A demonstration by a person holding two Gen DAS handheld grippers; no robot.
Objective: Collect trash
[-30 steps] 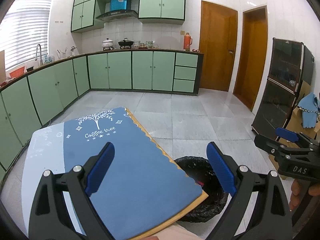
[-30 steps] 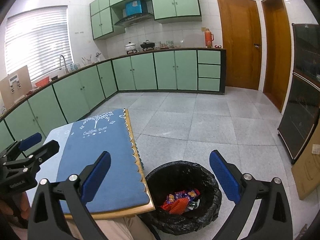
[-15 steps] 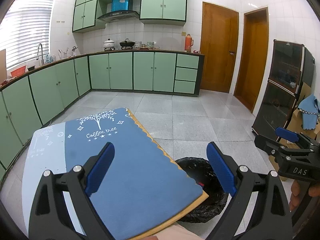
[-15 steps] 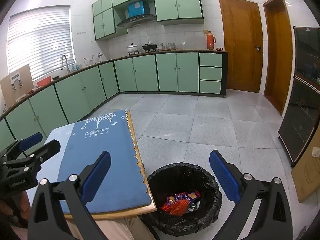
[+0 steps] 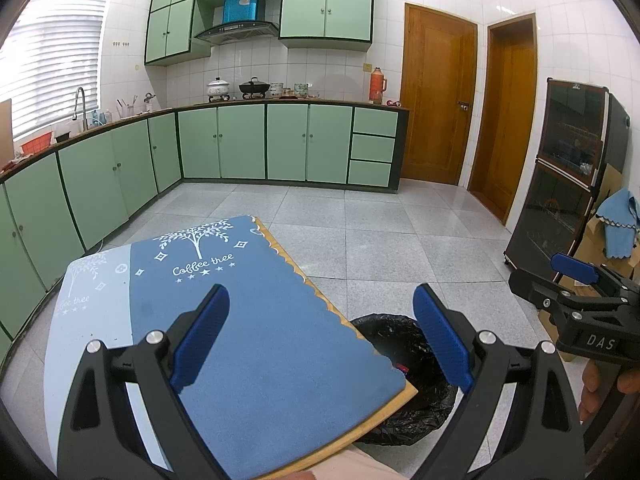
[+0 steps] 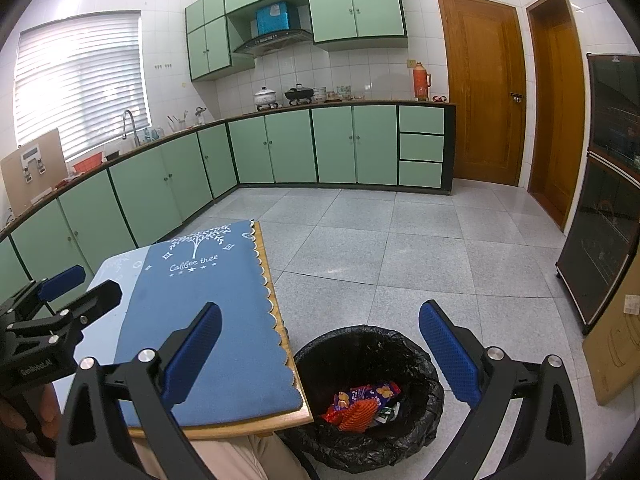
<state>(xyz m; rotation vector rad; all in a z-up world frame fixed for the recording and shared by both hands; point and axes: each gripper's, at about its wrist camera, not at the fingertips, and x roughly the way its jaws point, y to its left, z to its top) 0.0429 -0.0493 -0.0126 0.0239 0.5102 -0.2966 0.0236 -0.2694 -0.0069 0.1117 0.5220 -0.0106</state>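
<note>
Hand-held grippers [image 5: 320, 336] [image 6: 320, 354] level, jaws wide.

Cloth [image 6: 208, 320] on table [image 6: 224, 428], bin [image 6: 368, 396] just right of it on floor, wrappers [image 6: 360, 402] inside bin

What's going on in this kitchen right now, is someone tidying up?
A person holds a handheld gripper in each hand over a small table with a blue "Coffee tree" mat. The left gripper and right gripper are both open and hold nothing. Beside the table, on the floor, stands a bin lined with a black bag, and colourful wrappers already lie inside it. No trash shows on the mat, so the collecting looks finished or nearly so.
</note>
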